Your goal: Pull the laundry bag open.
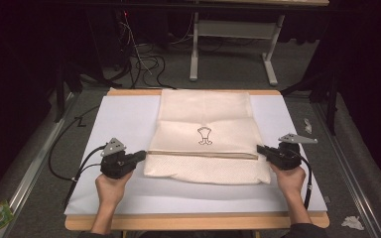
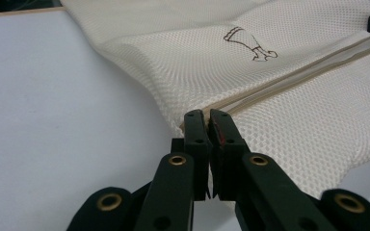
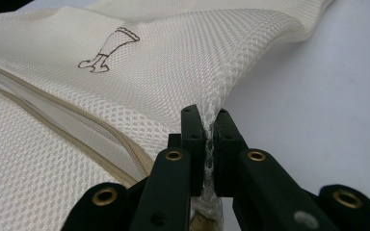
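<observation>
The mesh bag (image 1: 206,139) lies flat mid-worktop (image 1: 119,124). Your left tool (image 1: 141,156) and right tool (image 1: 261,148) are both clamped on its side edges by the zipper (image 1: 203,154); lift evenly, keeping it taut.

We've got both forearms coming in from the bottom of the high view, one toward the lower left, one toward the lower right. Our left gripper (image 1: 141,156) points inward to the right with its jaws pinched together. Our right gripper (image 1: 261,148) mirrors it, pointing left, jaws clamped tight too.
</observation>
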Demonstrator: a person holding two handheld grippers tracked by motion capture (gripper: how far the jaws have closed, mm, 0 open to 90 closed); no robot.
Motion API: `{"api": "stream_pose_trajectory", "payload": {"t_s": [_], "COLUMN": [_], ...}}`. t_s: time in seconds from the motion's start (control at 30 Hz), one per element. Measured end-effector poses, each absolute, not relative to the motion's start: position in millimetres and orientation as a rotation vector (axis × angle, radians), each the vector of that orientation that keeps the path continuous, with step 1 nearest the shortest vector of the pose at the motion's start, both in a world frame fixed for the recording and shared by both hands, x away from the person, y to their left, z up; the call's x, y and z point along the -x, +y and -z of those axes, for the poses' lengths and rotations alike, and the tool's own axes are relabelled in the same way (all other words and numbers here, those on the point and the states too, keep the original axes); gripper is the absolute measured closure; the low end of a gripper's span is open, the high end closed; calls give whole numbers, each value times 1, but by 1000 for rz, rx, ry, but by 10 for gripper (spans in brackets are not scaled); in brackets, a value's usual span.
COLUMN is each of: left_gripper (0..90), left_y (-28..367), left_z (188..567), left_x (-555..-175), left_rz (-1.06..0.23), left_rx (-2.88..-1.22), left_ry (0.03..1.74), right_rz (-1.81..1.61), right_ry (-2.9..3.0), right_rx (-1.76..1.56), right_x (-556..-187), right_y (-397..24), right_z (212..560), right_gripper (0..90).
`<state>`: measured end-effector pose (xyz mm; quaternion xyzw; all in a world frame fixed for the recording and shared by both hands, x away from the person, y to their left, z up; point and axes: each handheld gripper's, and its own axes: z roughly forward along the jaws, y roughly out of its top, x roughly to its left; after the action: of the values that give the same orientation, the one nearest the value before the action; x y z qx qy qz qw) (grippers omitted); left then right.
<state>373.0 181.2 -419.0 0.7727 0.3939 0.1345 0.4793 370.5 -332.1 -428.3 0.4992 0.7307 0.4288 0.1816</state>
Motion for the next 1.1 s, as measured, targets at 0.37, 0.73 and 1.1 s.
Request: {"api": "stream_pose_trajectory", "payload": {"t_s": [0.37, 0.73, 1.1], "left_gripper": [871, 872, 869], "left_y": [186, 187, 185], "left_z": [418, 416, 413], "left_x": [-372, -369, -364], "left_rz": [-331, -344, -339], "left_rx": [-1887, -1896, -1887], "left_ry": [971, 967, 956], "right_rz": [-1173, -1176, -1183], "right_ry": [2048, 2050, 2073], "right_rx": [-1411, -1422, -1440], "right_x": [-370, -371, -369], "right_y": [-335, -337, -335], "right_z": [431, 431, 435], "right_gripper": [884, 885, 872]}}
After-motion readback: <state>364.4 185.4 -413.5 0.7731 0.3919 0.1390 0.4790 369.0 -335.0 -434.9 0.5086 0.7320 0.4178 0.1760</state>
